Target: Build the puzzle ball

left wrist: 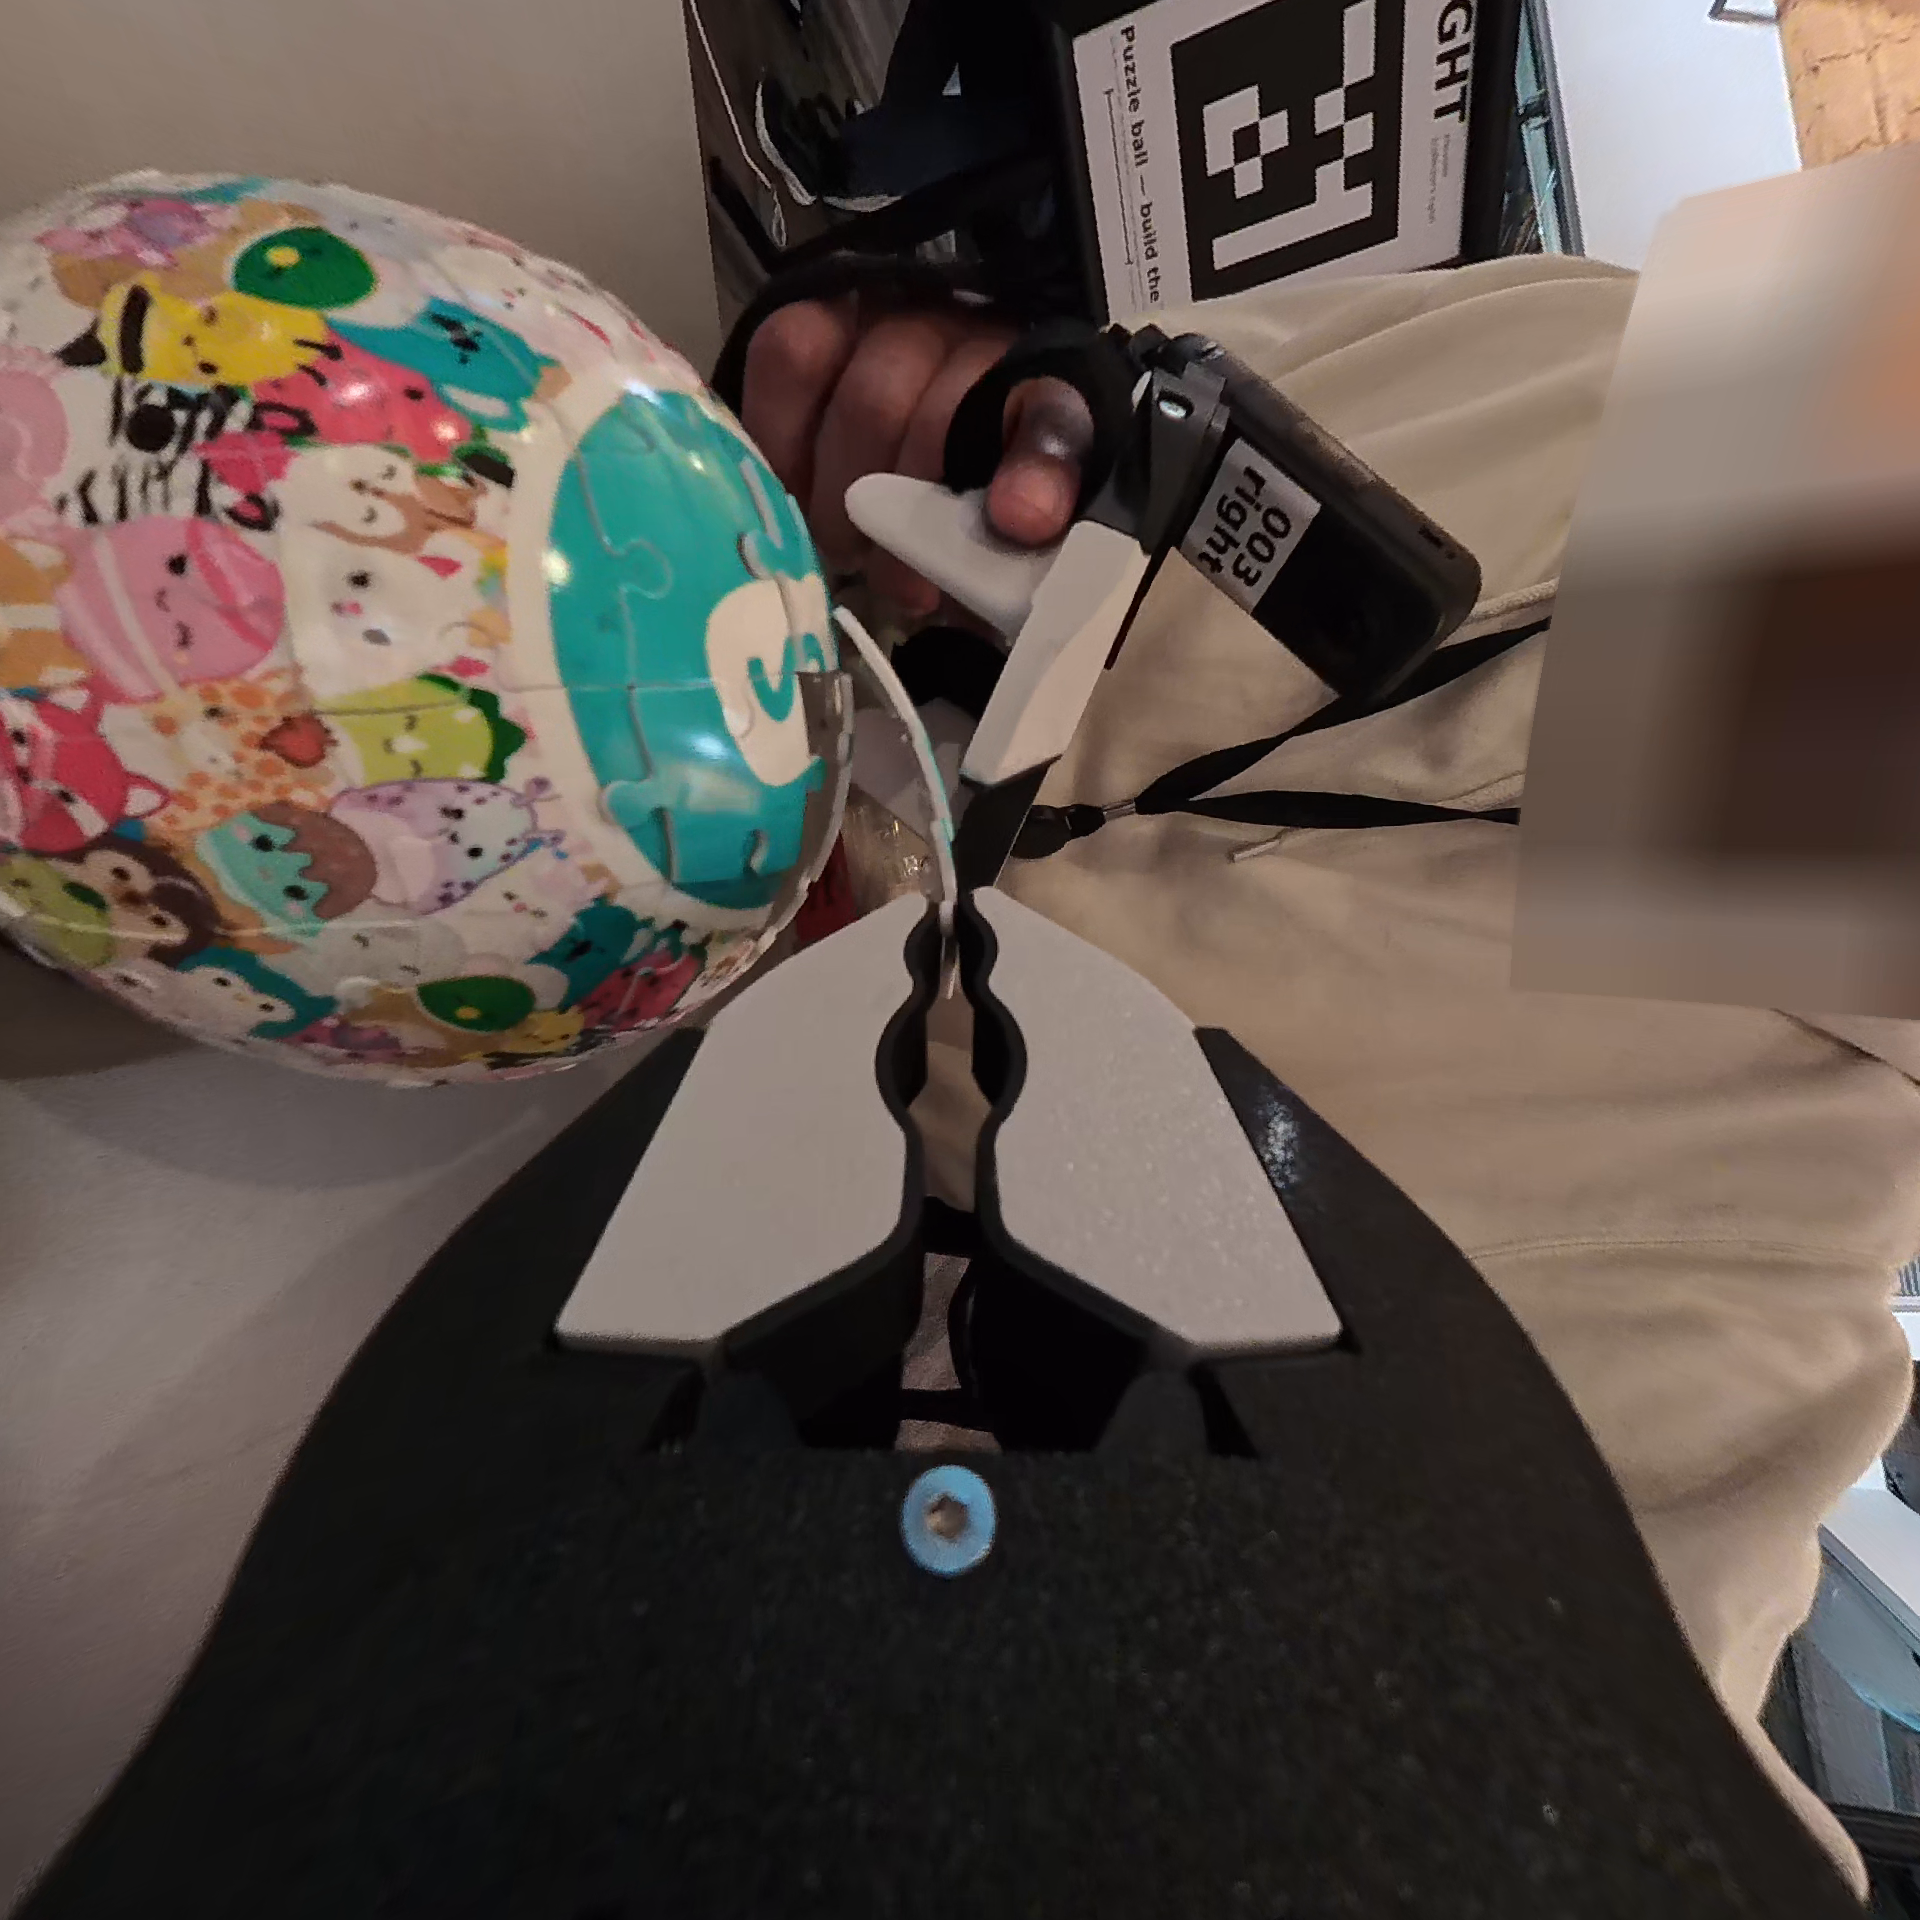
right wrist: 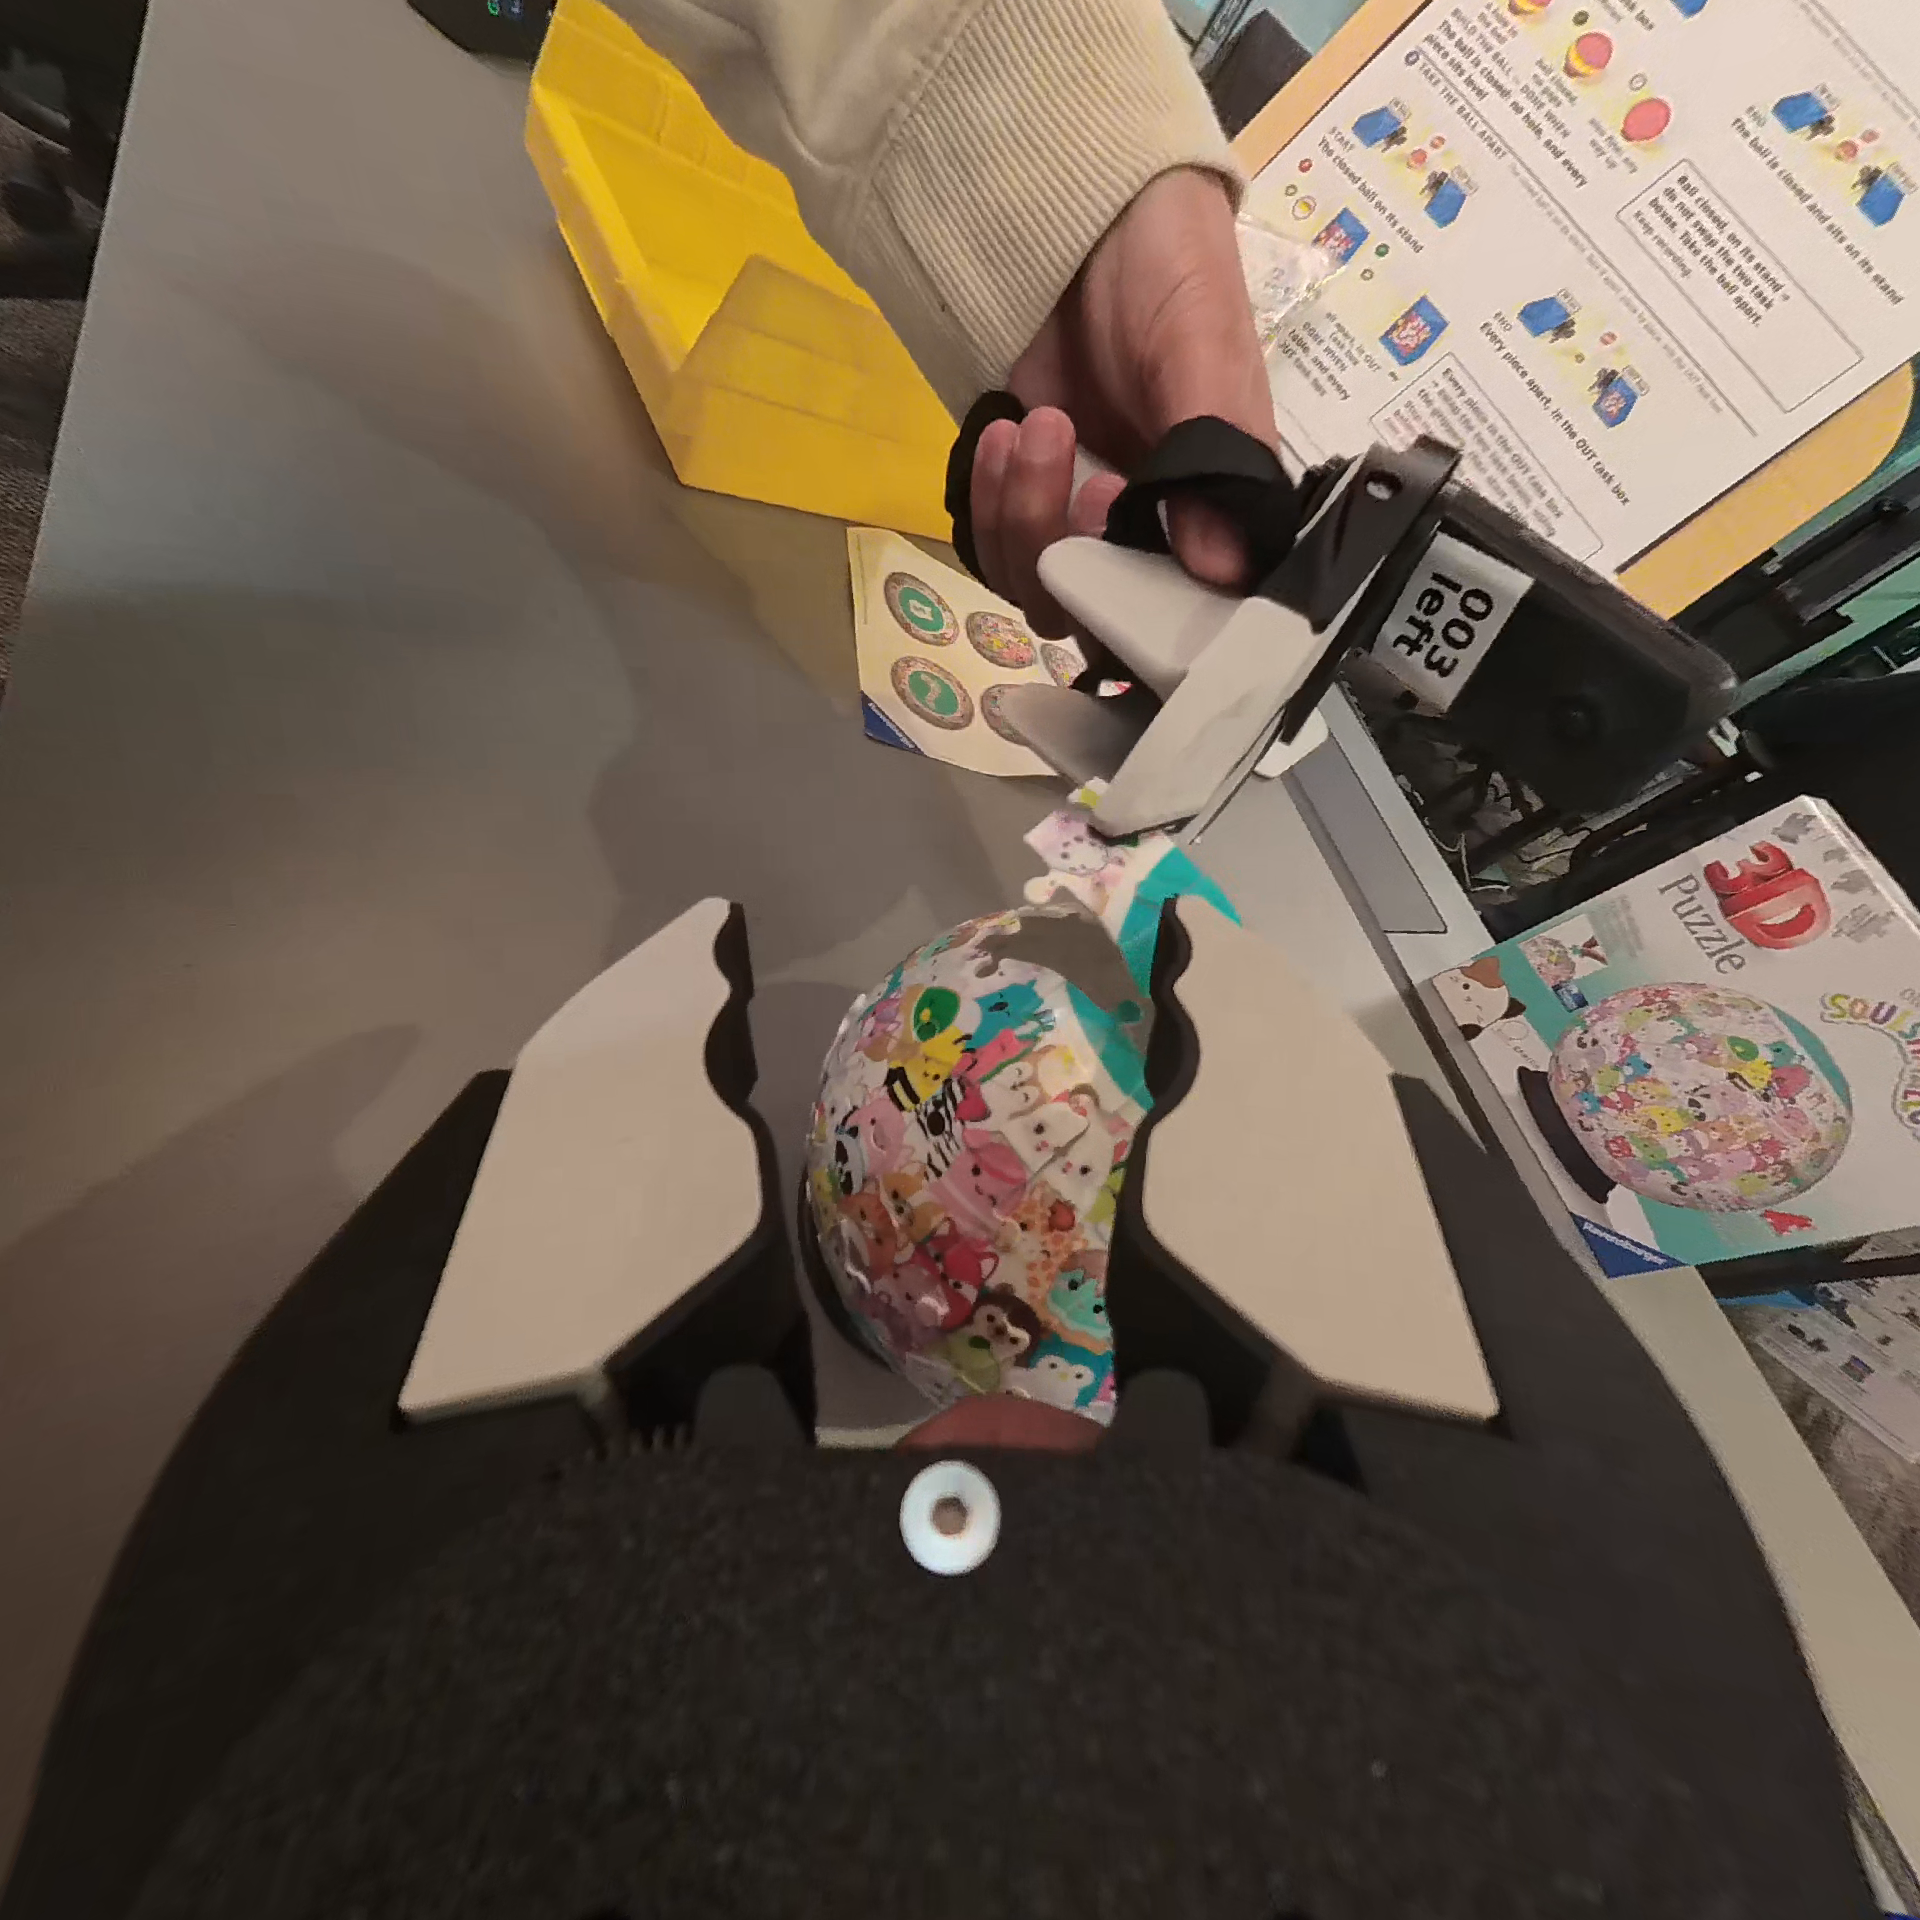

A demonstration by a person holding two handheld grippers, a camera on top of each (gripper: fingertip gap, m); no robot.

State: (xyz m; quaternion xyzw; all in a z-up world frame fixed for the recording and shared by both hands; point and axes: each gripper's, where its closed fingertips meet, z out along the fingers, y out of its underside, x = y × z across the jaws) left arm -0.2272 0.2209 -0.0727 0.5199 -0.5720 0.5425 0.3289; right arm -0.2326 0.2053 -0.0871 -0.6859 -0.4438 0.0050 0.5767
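Teal-and-white curved piece (left wrist: 914, 748) sits pinched at its lower edge in my left gripper (left wrist: 951, 935), jaws nearly closed on it, right beside the gap (right wrist: 1070, 951) in the ball (right wrist: 977, 1174). My right gripper (right wrist: 951, 997) has its jaws wide around the ball, above the grey table (right wrist: 312, 623); whether they press it I cannot tell. I judge this a late piece; next I must line its tabs up and press gently.
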